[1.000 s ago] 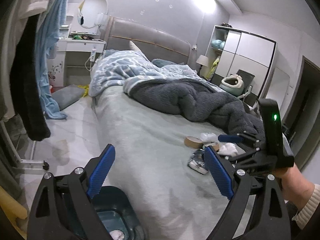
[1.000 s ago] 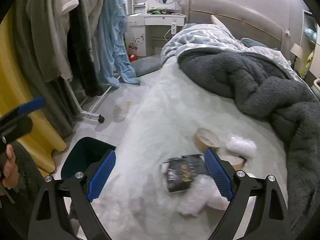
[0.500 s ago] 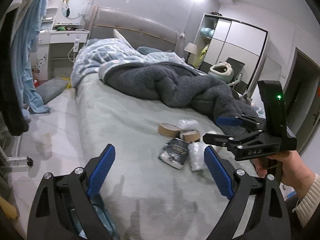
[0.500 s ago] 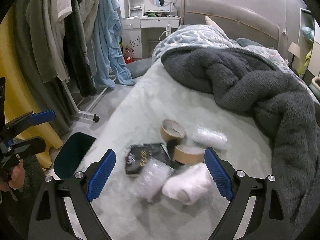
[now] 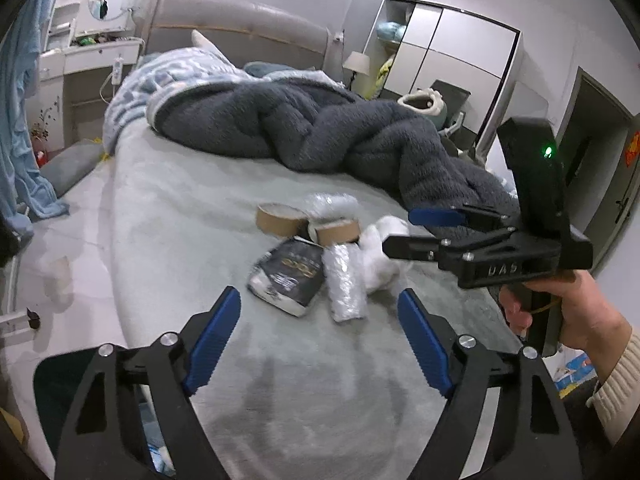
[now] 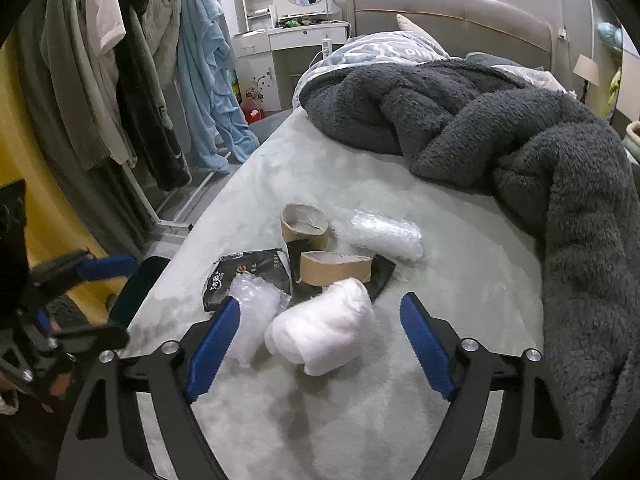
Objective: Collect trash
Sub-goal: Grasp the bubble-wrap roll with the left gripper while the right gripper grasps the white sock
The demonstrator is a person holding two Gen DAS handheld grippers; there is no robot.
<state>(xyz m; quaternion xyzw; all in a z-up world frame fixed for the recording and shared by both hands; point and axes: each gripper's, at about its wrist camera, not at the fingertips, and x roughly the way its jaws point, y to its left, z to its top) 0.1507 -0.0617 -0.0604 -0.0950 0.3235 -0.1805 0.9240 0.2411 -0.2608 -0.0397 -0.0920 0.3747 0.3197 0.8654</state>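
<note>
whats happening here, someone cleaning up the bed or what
A person holds a two-finger gripper in each hand over a small heap of trash on the bed. The right gripper is open, with a white fluffy wad between its fingers but not yet gripped. The left gripper is open and empty, short of the pile. Two cardboard tape rings, a black packet and bubble-wrap rolls lie untouched, and a dark bin sits on the floor beside the bed.

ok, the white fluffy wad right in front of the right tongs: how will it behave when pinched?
The white fluffy wad looks like loose fiber stuffing, so it will probably squash and feel light. Its fuzzy surface should resist slipping, though strands may snag. Right tongs are open around it, and it lies against the bubble wrap roll, which may shift.
</note>
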